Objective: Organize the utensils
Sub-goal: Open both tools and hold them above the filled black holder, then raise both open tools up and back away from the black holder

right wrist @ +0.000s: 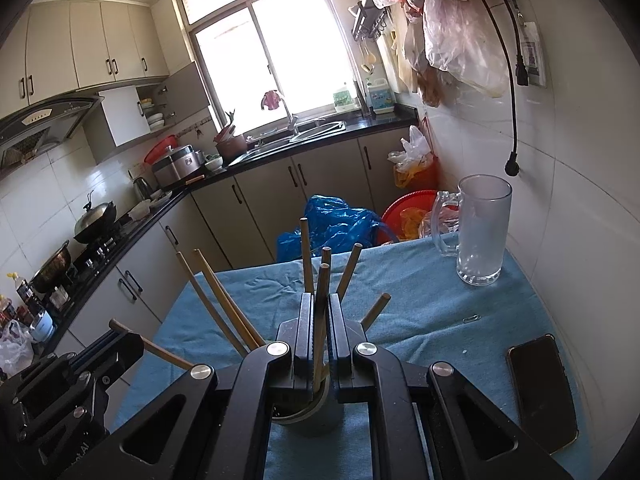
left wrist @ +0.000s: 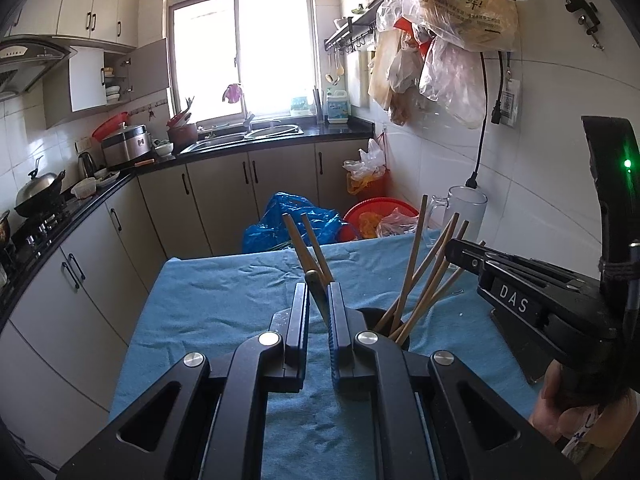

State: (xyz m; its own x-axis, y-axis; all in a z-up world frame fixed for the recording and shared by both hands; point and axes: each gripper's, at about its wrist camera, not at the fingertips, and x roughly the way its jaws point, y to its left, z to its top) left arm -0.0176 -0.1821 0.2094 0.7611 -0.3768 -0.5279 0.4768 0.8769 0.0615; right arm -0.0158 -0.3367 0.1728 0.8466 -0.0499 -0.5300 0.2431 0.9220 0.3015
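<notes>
The black holder (left wrist: 394, 330) sits mostly hidden behind the left gripper (left wrist: 319, 300), chopstick bases unseen.

Quick count: two chopsticks (left wrist: 306, 246) pinched in the left gripper (left wrist: 319, 300), one chopstick (right wrist: 320, 312) in the right gripper (right wrist: 320, 320), and roughly four more chopsticks (left wrist: 424, 276) standing in the one dark holder cup (left wrist: 394, 332). Also one glass mug (right wrist: 482, 232), one phone (right wrist: 542, 392) and one paperclip (right wrist: 472, 319) on the single blue cloth (right wrist: 420, 304).
</notes>
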